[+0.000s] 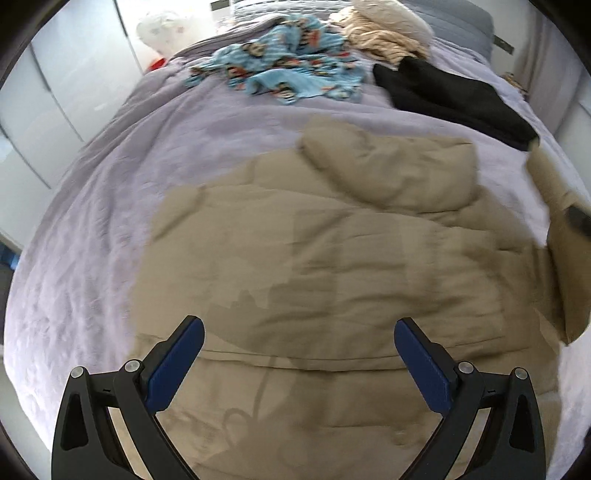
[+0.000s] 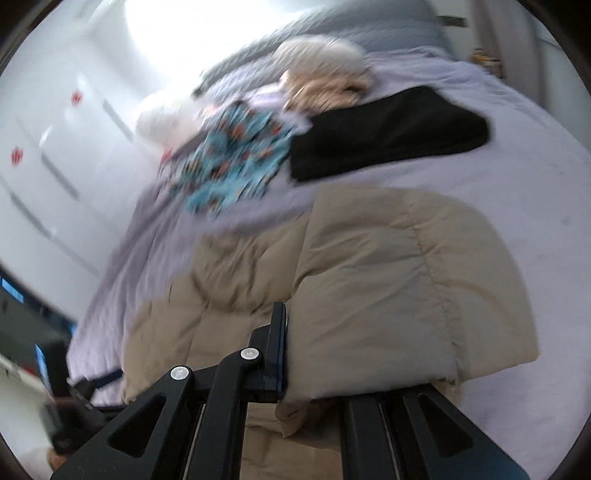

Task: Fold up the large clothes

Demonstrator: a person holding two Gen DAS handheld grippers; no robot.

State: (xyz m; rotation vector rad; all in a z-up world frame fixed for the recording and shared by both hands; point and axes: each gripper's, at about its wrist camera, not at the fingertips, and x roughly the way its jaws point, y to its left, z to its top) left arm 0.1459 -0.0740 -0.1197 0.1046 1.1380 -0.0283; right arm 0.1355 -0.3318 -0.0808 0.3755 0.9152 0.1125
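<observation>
Lilac bed (image 1: 92,229), tan coat (image 1: 332,266) spread; left gripper (image 1: 299,343) fingers wide, empty; right gripper (image 2: 286,354) clamping sleeve (image 2: 406,288)

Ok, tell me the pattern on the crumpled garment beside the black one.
Light blue garment with small cartoon prints; clearest in the left wrist view.

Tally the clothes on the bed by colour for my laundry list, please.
Tan: 1, the puffy jacket, one flap lifted by the right hand-held gripper.
Black: 1, the garment.
Blue patterned: 1, the crumpled piece.
Beige or cream: 1 heap; pieces inside cannot be counted.
Total: 4
</observation>
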